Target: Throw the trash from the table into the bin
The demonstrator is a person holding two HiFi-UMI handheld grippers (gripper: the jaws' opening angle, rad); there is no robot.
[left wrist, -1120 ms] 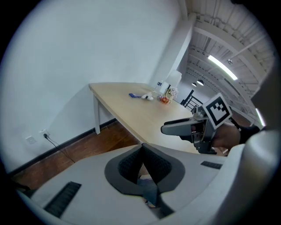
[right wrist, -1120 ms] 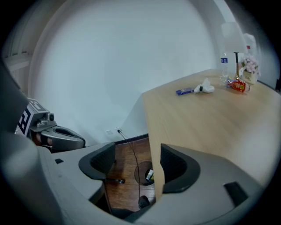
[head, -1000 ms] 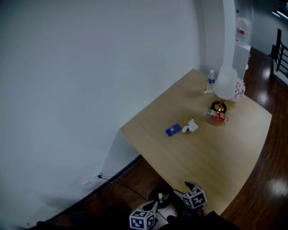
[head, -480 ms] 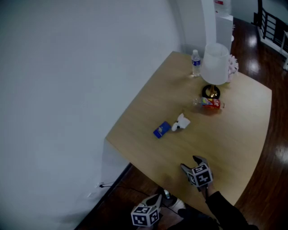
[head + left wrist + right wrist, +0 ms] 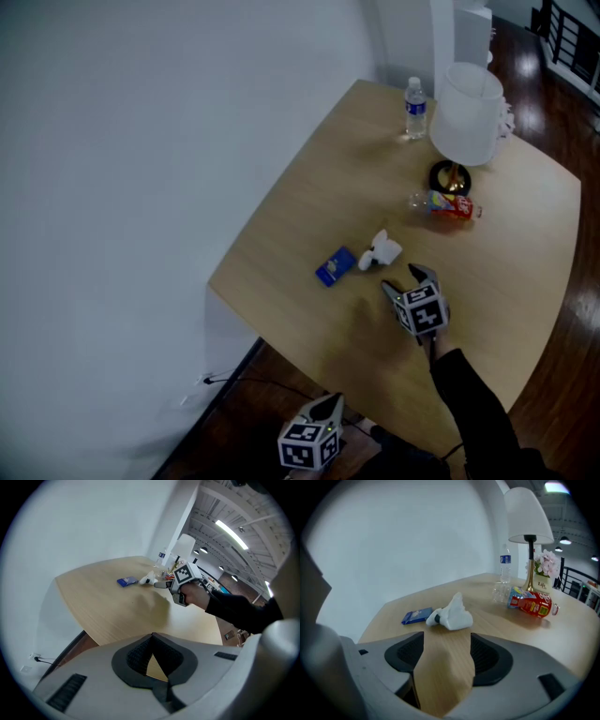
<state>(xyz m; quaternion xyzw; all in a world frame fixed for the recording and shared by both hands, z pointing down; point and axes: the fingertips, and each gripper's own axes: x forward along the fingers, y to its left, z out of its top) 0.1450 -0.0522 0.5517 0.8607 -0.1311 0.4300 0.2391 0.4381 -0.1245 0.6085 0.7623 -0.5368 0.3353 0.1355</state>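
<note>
A crumpled white tissue [image 5: 382, 251] lies mid-table beside a blue packet [image 5: 335, 266]. A red-labelled clear bottle [image 5: 445, 204] lies on its side by the lamp base. My right gripper [image 5: 405, 279] hovers over the table just short of the tissue, open and empty. In the right gripper view, bare wood shows between the right gripper's [image 5: 446, 641] jaws. The tissue [image 5: 452, 613] is straight ahead, the packet [image 5: 417, 615] left of it, the bottle [image 5: 529, 602] to the right. My left gripper [image 5: 330, 403] hangs below the table's near edge. The left gripper [image 5: 152, 634] has its tips touching and holds nothing.
A white-shaded lamp [image 5: 466, 122] with a brass base and an upright water bottle [image 5: 415, 96] stand at the table's far end, with pink flowers [image 5: 544, 566] behind. A white wall runs along the left. Dark wood floor [image 5: 572, 122] surrounds the table [image 5: 309, 197]. No bin is in view.
My right gripper has travelled from the table's near edge across the top to just short of the tissue. The left gripper has shifted a little below the edge.
</note>
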